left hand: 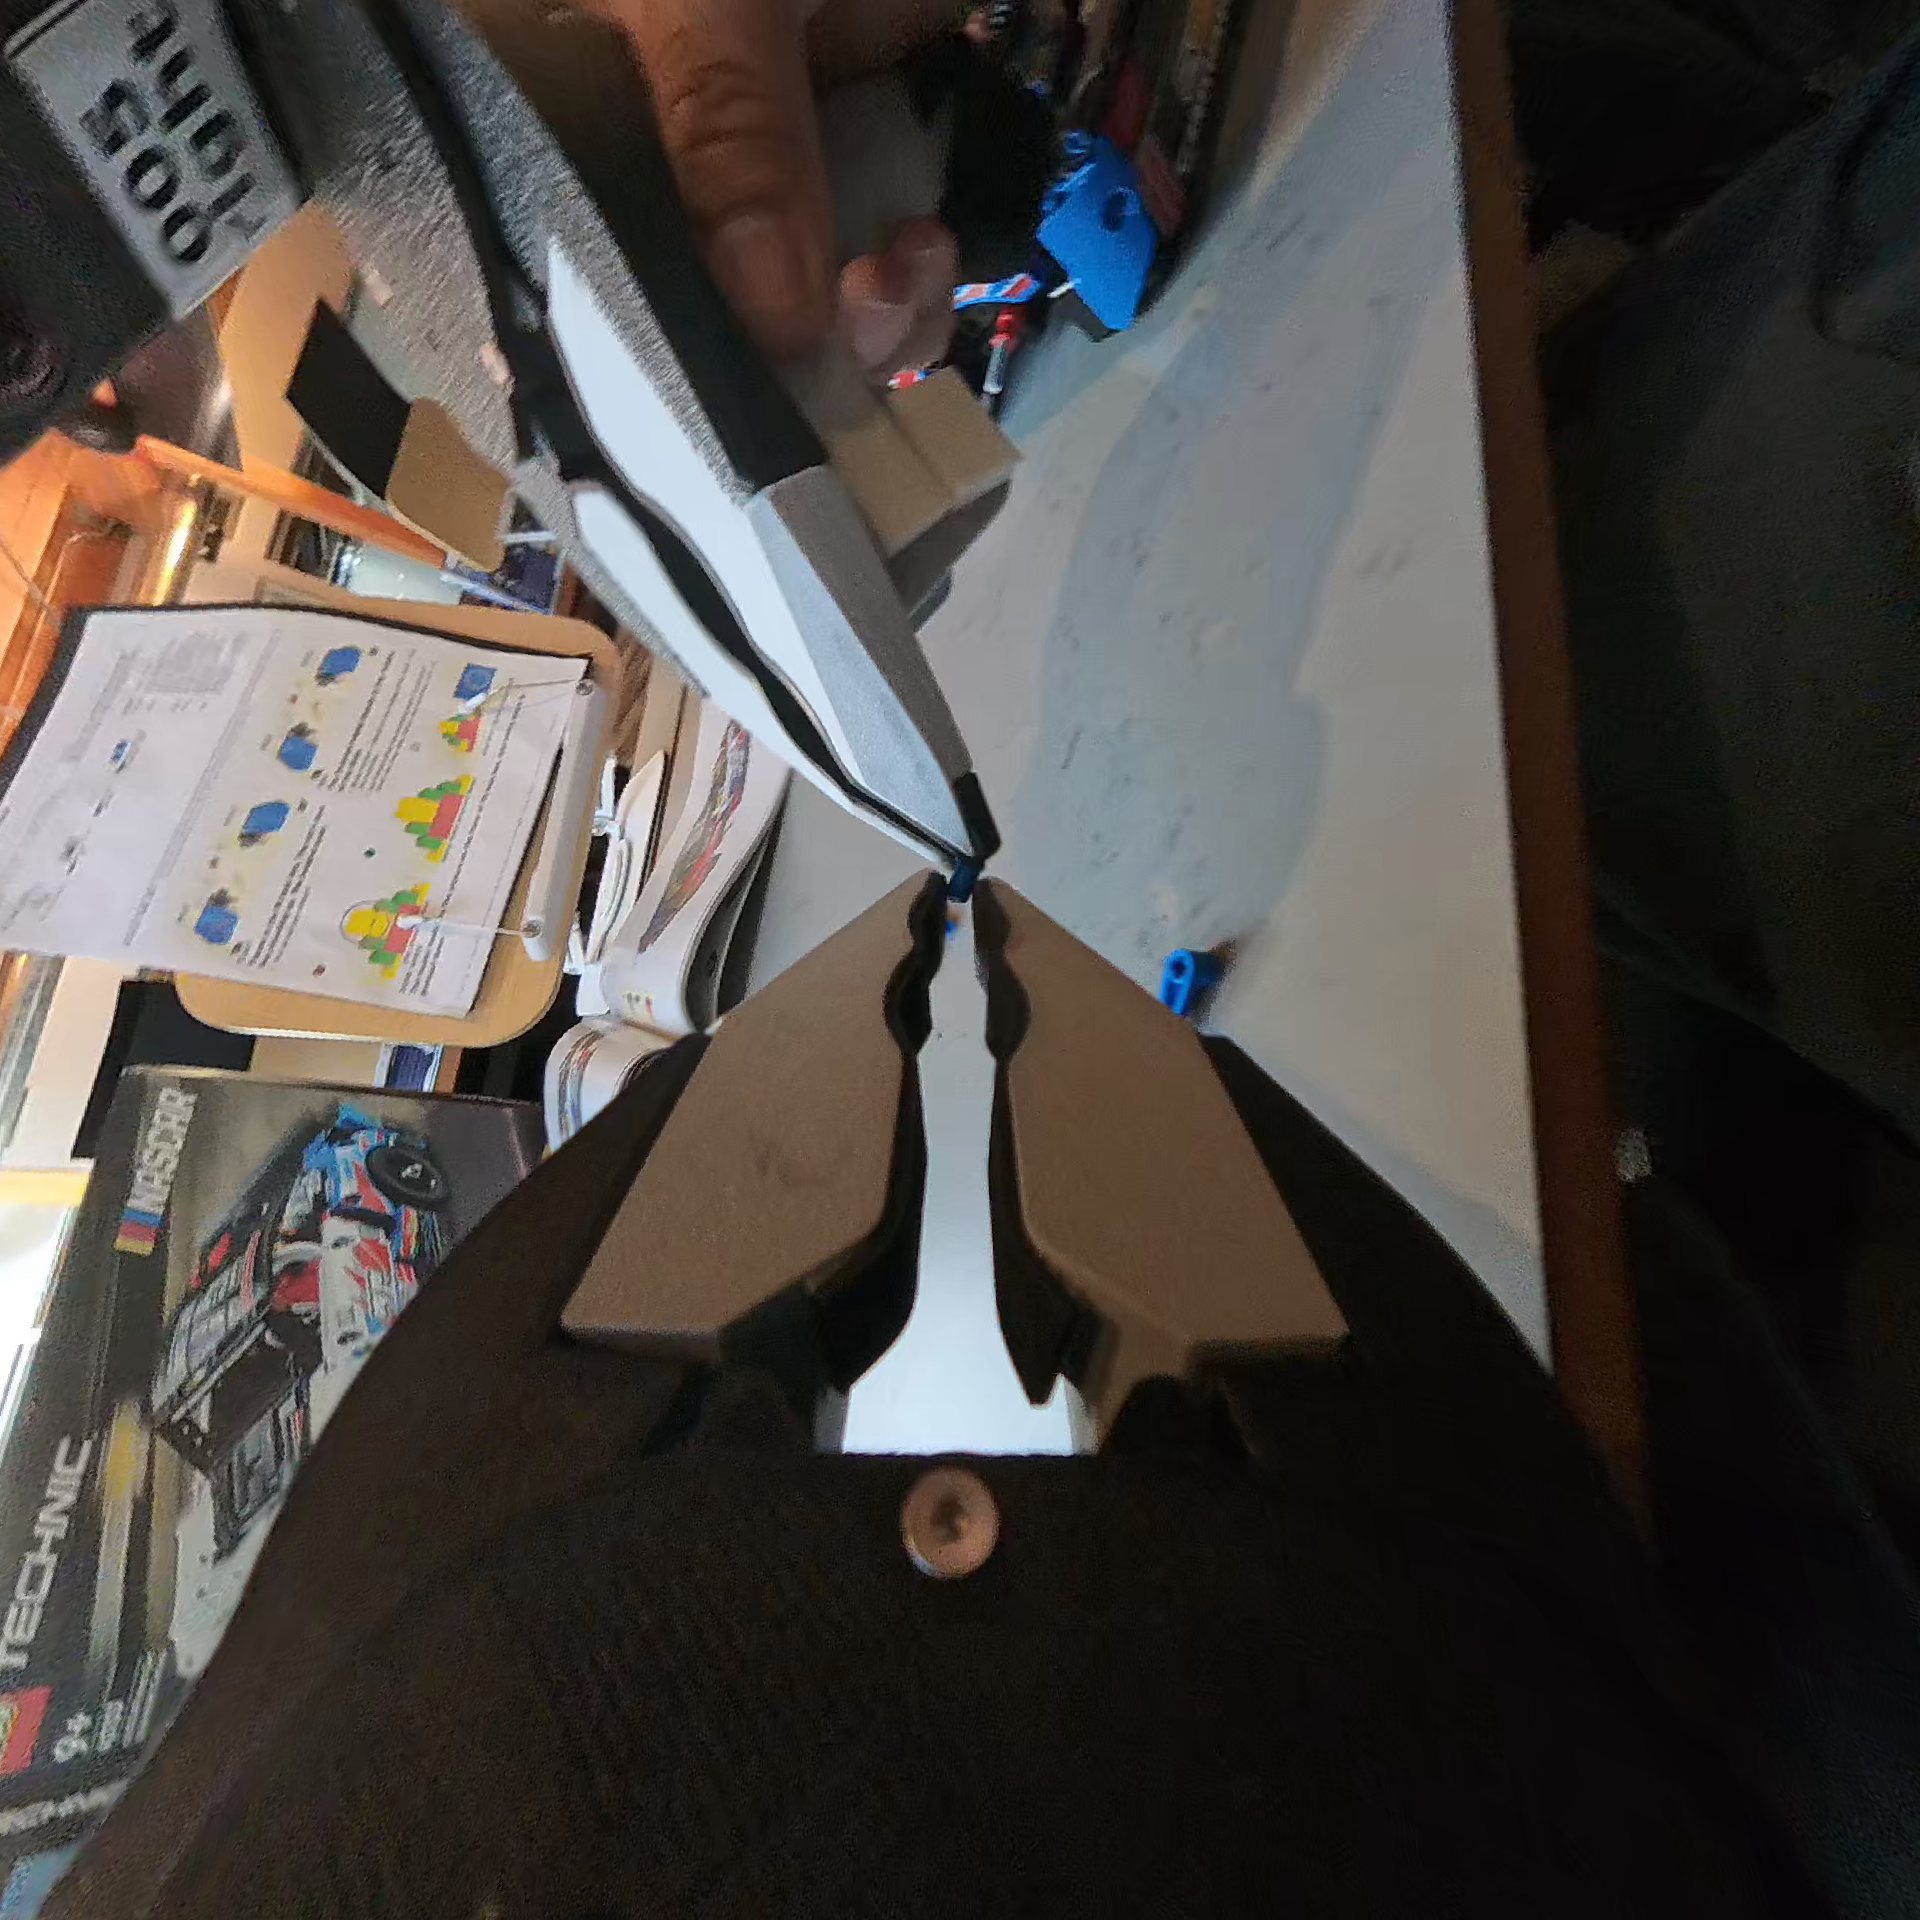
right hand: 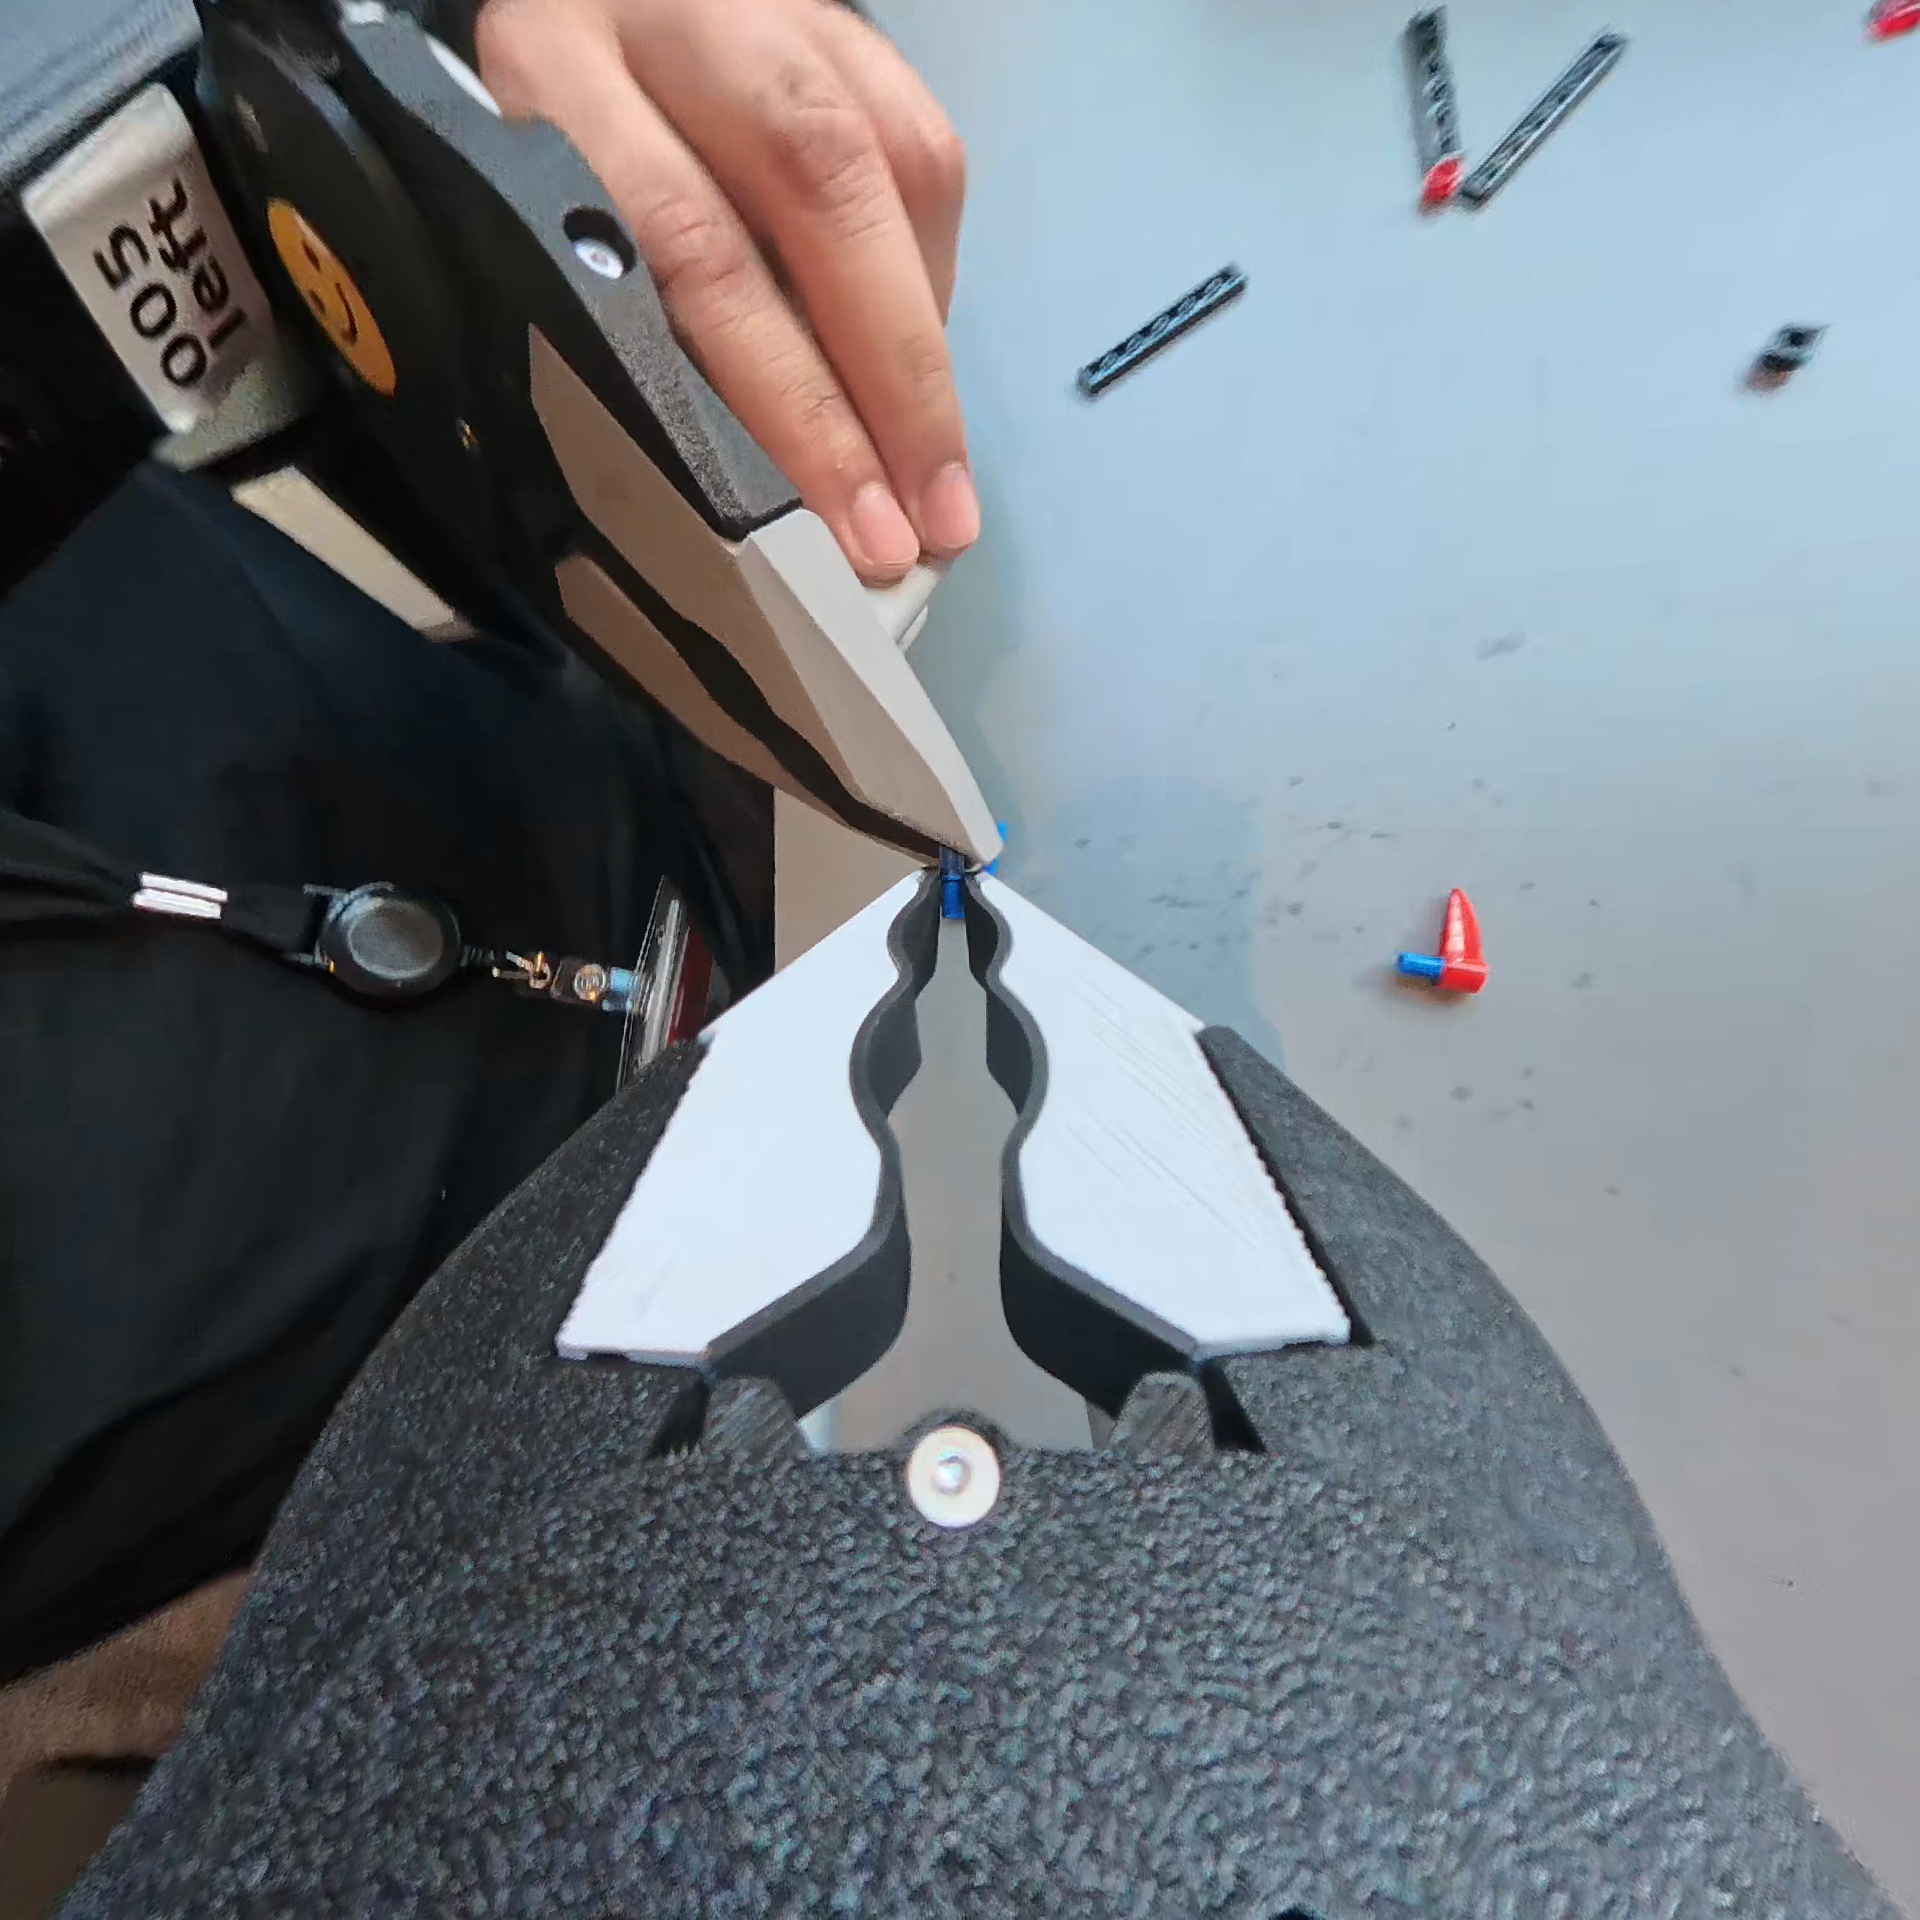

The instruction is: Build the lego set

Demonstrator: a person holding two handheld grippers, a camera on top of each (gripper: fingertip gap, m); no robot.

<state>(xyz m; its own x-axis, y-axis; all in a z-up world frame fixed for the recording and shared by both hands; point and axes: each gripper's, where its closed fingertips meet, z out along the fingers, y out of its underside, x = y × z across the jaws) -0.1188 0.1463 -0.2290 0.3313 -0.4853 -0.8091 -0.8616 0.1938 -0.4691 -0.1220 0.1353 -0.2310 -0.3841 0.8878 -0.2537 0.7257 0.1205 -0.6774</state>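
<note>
My two grippers meet tip to tip above the white table (left hand: 1299,623). In the left wrist view my left gripper (left hand: 958,896) is shut on a small blue piece (left hand: 961,883). The right gripper comes in from the upper left and its tip touches the same spot. In the right wrist view my right gripper (right hand: 951,883) is shut on a small blue pin (right hand: 951,896). The left gripper slants in from the upper left, with a bit of blue (right hand: 1000,833) at its tip. How the blue parts join is hidden by the fingertips.
A blue connector (left hand: 1190,977) lies by the left gripper. The set's box (left hand: 208,1351), an instruction sheet (left hand: 281,800) and an open booklet (left hand: 675,883) stand at the left. A red-and-blue piece (right hand: 1449,951) and black beams (right hand: 1158,332) lie on the table. A hand (right hand: 810,312) holds the left gripper. The grippers are tip to tip, or close to it.
</note>
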